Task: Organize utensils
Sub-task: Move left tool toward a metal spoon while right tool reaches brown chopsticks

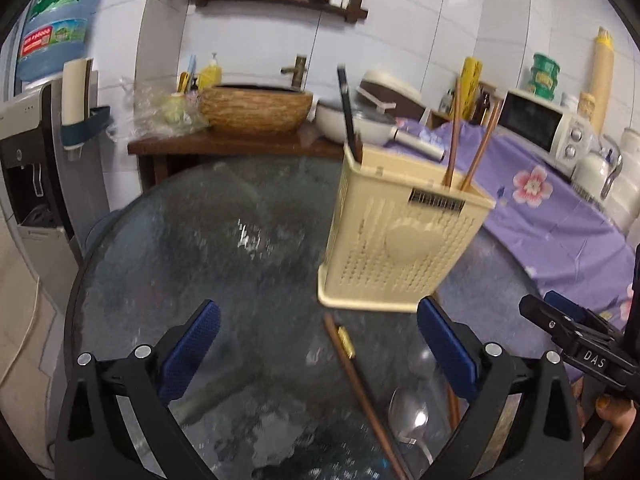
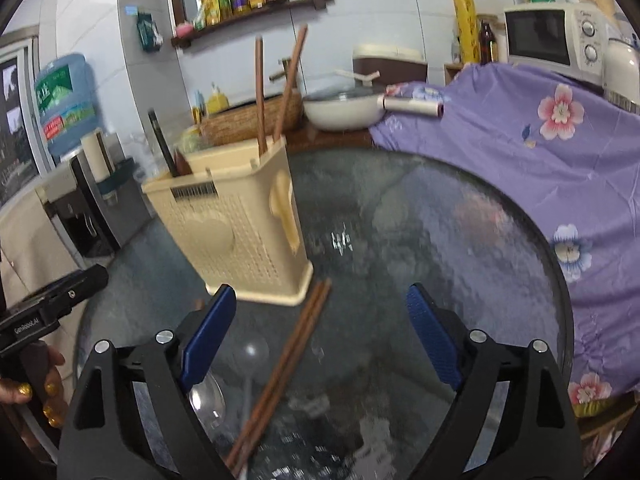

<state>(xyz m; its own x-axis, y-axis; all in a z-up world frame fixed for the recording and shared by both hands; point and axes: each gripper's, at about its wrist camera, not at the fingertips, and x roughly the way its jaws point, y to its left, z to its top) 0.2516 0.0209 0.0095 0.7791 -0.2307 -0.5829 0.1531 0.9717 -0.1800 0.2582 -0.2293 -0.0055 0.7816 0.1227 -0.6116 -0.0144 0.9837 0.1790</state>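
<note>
A cream perforated utensil basket (image 1: pixel 400 232) (image 2: pixel 240 232) stands on the round dark glass table (image 1: pixel 180 240). It holds two upright brown chopsticks (image 1: pixel 452 140) (image 2: pixel 260 92) and a black-handled utensil (image 1: pixel 348 112). In front of it a pair of brown chopsticks (image 1: pixel 360 384) (image 2: pixel 288 360) and a metal spoon (image 1: pixel 408 412) (image 2: pixel 208 396) lie flat on the glass. My left gripper (image 1: pixel 318 320) is open just above them, with nothing between its blue pads. My right gripper (image 2: pixel 322 300) hovers open over the same chopsticks, touching nothing.
A counter under a purple floral cloth (image 2: pixel 520 152) borders the table on the right, with a microwave (image 2: pixel 548 36) on it. Behind the table are a white pan (image 2: pixel 340 110), a woven bowl (image 1: pixel 256 108) and a water dispenser (image 1: pixel 36 152). A hand (image 2: pixel 40 392) grips the left gripper's handle.
</note>
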